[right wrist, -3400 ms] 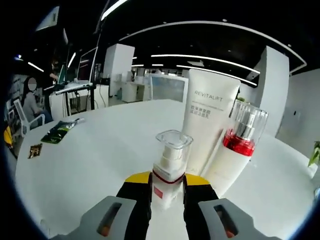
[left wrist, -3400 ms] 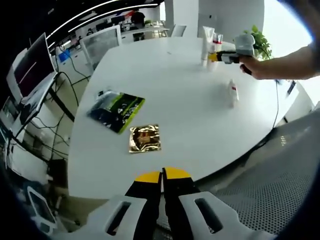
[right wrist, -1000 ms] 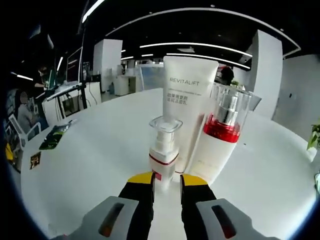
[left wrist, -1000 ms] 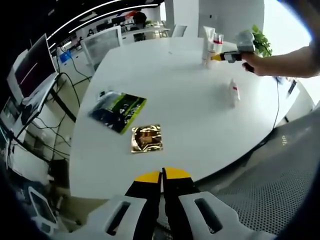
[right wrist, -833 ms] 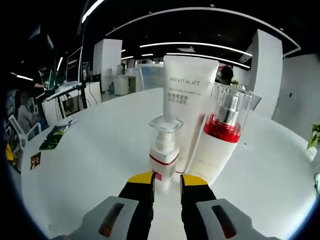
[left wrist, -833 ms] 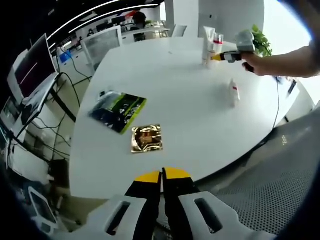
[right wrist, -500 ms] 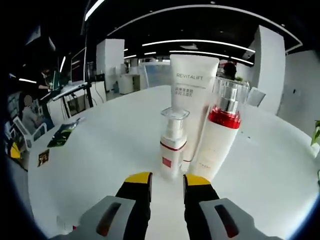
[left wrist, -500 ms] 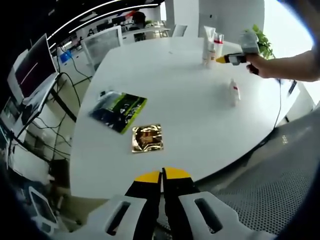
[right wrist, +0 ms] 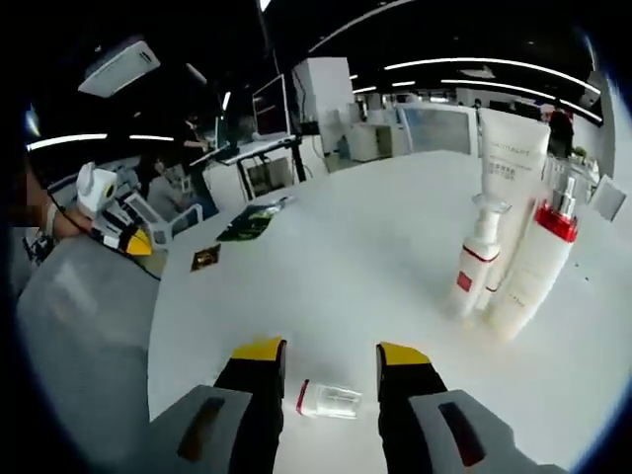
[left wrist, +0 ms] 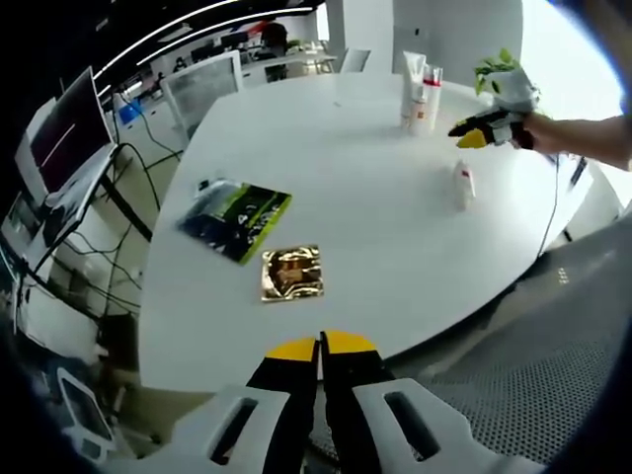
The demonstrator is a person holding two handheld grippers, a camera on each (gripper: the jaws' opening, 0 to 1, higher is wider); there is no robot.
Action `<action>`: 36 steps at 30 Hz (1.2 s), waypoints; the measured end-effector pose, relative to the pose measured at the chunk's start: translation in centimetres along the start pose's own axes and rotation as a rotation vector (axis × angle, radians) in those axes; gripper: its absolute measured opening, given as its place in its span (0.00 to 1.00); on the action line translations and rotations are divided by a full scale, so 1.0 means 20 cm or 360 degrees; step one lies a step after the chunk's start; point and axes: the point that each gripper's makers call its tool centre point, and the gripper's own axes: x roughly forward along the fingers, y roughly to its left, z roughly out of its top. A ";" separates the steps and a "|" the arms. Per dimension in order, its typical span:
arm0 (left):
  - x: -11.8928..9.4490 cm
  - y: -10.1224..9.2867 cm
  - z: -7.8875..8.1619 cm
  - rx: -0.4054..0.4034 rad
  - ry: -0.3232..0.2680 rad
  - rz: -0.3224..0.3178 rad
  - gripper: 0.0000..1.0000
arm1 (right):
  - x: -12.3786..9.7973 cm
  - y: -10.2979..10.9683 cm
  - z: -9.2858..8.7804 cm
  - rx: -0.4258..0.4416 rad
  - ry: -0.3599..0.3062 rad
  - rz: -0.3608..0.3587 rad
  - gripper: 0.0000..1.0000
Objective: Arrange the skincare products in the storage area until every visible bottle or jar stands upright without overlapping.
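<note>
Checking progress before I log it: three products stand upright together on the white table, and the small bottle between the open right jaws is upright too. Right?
Not quite. In the right gripper view the small bottle lies on its side between the open jaws of the right gripper. The three products do stand upright together on the table: tube, pump bottle and red-collared bottle.

Three bottles (right wrist: 513, 237) stand upright together; a small one (right wrist: 329, 399) lies toppled apart.

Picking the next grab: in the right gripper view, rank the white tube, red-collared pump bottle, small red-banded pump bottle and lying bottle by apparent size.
1. White tube
2. Red-collared pump bottle
3. Small red-banded pump bottle
4. Lying bottle, though it is nearest, so true size is unsure.
</note>
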 end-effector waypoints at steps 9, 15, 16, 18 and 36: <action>-0.01 0.01 0.01 -0.0029 -0.0029 0.0014 0.00 | 0.03 0.16 -0.11 -0.0596 0.0451 0.0367 0.52; -0.01 0.02 0.02 -0.0040 -0.0041 0.0016 0.00 | 0.05 0.15 -0.18 -0.0947 0.0718 0.0490 0.51; -0.01 0.02 0.02 -0.0045 -0.0046 0.0017 0.00 | 0.06 0.16 -0.18 -0.0973 0.0743 0.0506 0.50; -0.01 0.02 0.02 -0.0050 -0.0051 0.0019 0.00 | 0.07 0.17 -0.18 -0.0984 0.0788 0.0547 0.49; -0.02 0.02 0.04 -0.0078 -0.0100 0.0022 0.00 | 0.04 0.15 -0.37 -0.1270 0.1317 0.0702 0.23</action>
